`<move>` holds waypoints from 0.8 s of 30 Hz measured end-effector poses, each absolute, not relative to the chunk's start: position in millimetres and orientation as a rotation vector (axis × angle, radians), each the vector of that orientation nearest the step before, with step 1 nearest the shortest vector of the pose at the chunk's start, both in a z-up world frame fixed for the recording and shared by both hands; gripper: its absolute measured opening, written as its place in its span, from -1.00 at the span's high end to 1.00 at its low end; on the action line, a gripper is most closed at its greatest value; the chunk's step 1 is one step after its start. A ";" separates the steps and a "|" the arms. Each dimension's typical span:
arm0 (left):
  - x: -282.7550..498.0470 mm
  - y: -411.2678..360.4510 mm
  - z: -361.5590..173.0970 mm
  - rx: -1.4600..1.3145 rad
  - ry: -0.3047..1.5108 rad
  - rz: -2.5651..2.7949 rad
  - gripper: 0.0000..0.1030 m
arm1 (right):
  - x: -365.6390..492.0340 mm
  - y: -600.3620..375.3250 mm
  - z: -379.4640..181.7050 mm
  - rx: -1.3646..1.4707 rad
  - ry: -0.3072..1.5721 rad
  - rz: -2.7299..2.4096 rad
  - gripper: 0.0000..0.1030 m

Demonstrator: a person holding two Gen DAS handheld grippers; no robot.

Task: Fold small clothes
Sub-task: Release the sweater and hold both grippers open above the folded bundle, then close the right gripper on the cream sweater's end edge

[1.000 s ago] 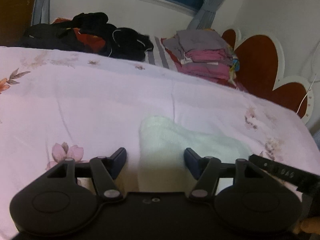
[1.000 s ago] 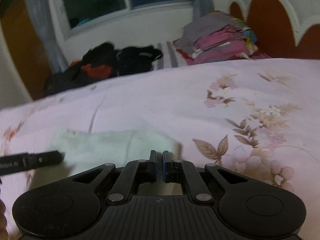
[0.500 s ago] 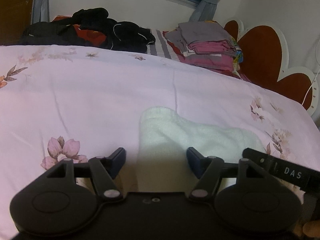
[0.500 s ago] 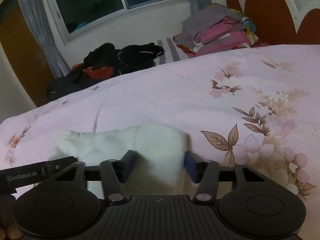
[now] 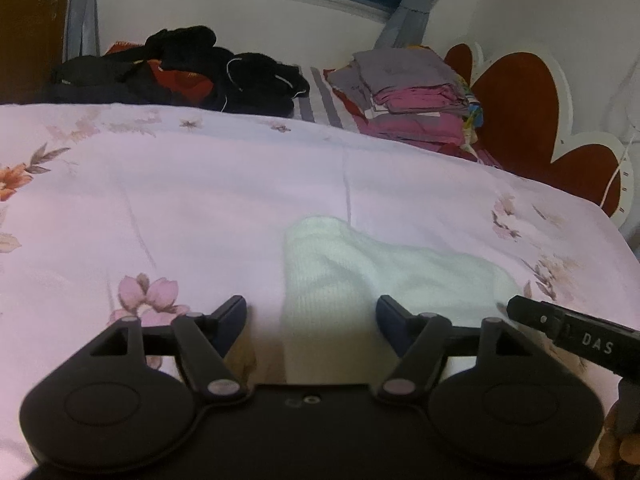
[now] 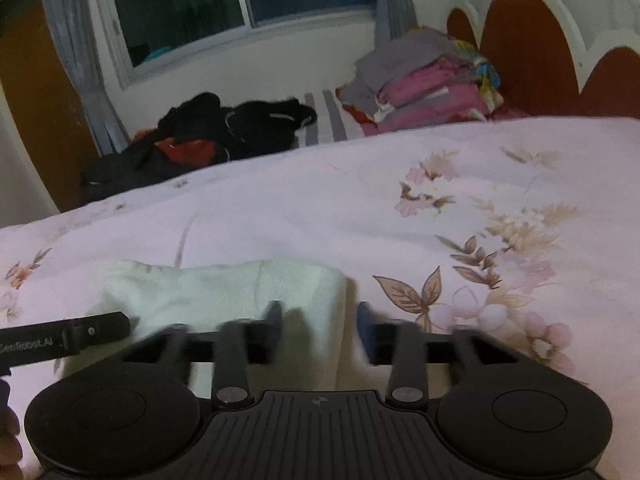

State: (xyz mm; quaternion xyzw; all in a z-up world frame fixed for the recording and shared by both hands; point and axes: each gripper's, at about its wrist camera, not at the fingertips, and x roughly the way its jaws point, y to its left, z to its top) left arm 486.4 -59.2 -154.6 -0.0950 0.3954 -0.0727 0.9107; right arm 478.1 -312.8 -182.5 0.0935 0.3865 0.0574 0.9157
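A wide bed spread with a pale pink quilt printed with flowers (image 5: 168, 208) fills most of both wrist views. At its far edge, against the white wall under the window, lie a heap of loose black and red clothes (image 5: 188, 70) and, nearer the rust-coloured scalloped headboard (image 5: 516, 92), a stack of folded grey and pink garments (image 5: 412, 96).

The task's thing, a small white knitted garment (image 5: 360, 264), lies flat on the quilt close in front of both claws. Its long axis runs across the bed from left to right, so each claw faces one end of it. In the left view the rounded end rises just beyond the left claw (image 5: 312, 310), whose jaws stand wide apart with the knit between them but the blue pads clear of it: released. In the right view the squared end of the garment (image 6: 224, 292) sits between and to the left of the right claw (image 6: 318, 322), whose jaws have just been opening; they stand parted with the garment's edge between them, and no pad seems to press on the fabric, though the fingers are blurred.

Each claw's tip also shows at the edge of the other's view, so the two hands flank the garment. Neither is clearly nearer. As I judge it, a fold would carry one end along that left-to-right axis onto the other, with either hand placed to begin.
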 end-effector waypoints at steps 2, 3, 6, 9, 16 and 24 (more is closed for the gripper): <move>476.4 -59.2 -151.0 -0.180 0.806 -0.157 -0.37 | 466.8 -313.3 -177.9 0.214 0.793 0.131 0.15; 472.2 -59.1 -149.7 -0.176 0.807 -0.160 -0.37 | 461.5 -311.9 -176.3 0.214 0.792 0.133 0.15; 456.7 -57.1 -146.2 -0.175 0.805 -0.174 -0.37 | 444.8 -308.8 -173.8 0.218 0.799 0.148 0.15; 440.2 -54.1 -146.3 -0.176 0.806 -0.181 -0.37 | 426.7 -305.9 -173.5 0.201 0.803 0.150 0.15; 429.7 -56.2 -157.2 -0.171 0.832 -0.192 -0.41 | 410.9 -305.6 -183.7 0.163 0.818 0.144 0.15; 419.2 -51.1 -156.5 -0.212 0.867 -0.202 -0.40 | 413.9 -307.1 -187.8 0.133 0.821 0.098 0.15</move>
